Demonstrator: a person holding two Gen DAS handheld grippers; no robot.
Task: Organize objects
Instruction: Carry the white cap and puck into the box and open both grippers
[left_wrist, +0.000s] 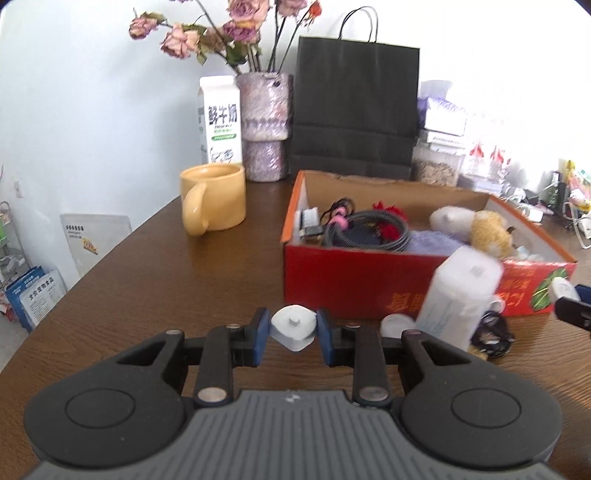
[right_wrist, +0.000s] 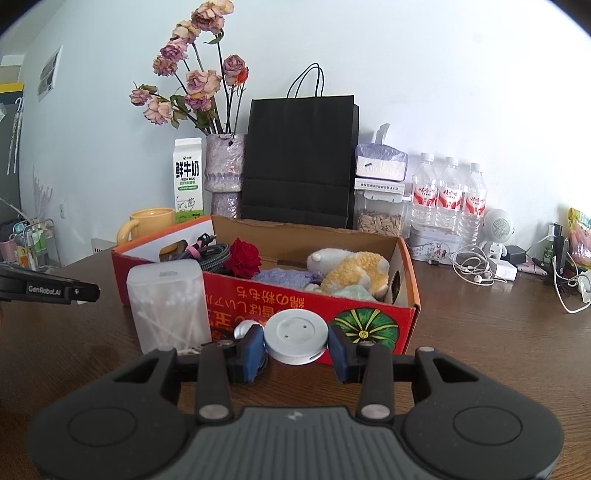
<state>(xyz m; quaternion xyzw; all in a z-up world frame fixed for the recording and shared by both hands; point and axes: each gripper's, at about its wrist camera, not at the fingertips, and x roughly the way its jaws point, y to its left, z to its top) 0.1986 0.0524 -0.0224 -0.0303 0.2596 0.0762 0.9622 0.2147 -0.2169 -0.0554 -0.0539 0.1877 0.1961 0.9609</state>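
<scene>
**Two tongs, each loaded, in front of the sorting box.**

Left tongs (left_wrist: 293, 334), at lower centre of their view, are clamped narrowly on a small white cap-like piece (left_wrist: 293, 326); right tongs (right_wrist: 297, 349) sit somewhat wider with a white round disc (right_wrist: 296, 336) between the blue pads, apparently gripped. The red cardboard box (right_wrist: 369, 317) stands just beyond on the brown counter (right_wrist: 498, 350), already holding cables, a red rose and a plush toy (right_wrist: 354, 273). A translucent cotton-swab container (right_wrist: 170, 306) stands at centre left, touching or nearly touching the box front. To do this step well, each piece probably needs lifting clear of the front wall, avoiding the container, and releasing over open space inside.
</scene>
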